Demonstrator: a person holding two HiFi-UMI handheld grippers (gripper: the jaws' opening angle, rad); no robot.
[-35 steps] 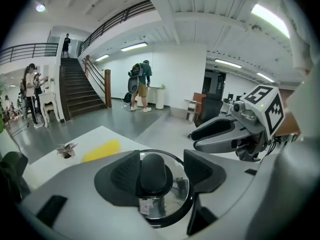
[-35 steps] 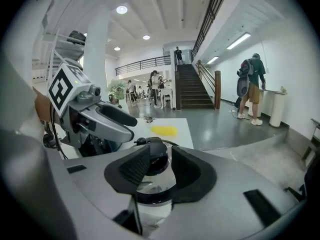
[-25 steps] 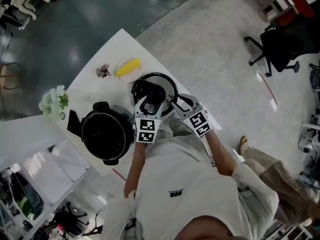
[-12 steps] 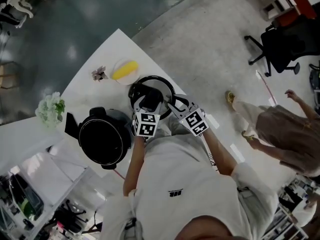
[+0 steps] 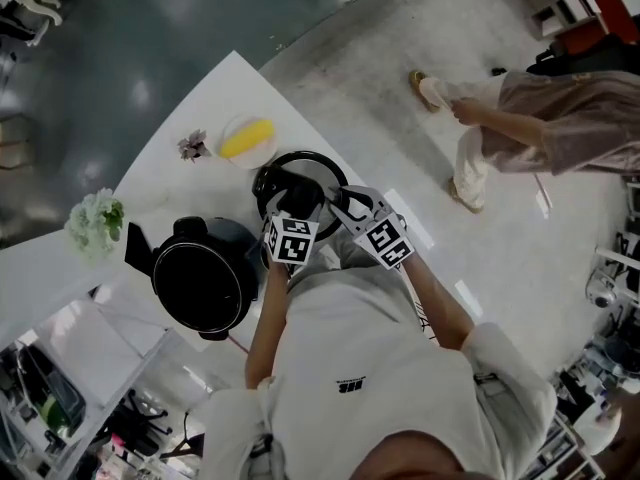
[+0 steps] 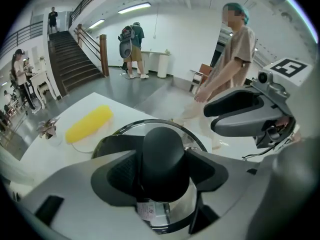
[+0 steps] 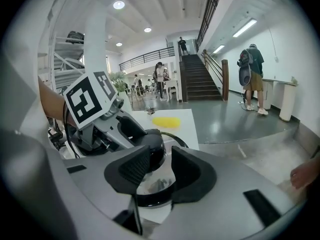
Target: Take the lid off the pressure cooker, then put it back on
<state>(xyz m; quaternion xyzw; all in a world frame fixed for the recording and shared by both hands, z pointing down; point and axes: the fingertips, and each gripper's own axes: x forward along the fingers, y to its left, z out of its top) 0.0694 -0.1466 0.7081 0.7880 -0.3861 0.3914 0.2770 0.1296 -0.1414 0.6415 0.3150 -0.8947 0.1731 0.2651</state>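
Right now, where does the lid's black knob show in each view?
Head view: knob just up-left of centre, on the lid.
Left gripper view: knob low centre, large.
Right gripper view: knob just left of centre, partly hidden.
Shared landmark: the yellow cob beyond the lid shows in all three views.

Black-knobbed glass lid (image 5: 318, 171) lies flat beside the open black pressure cooker (image 5: 205, 278).
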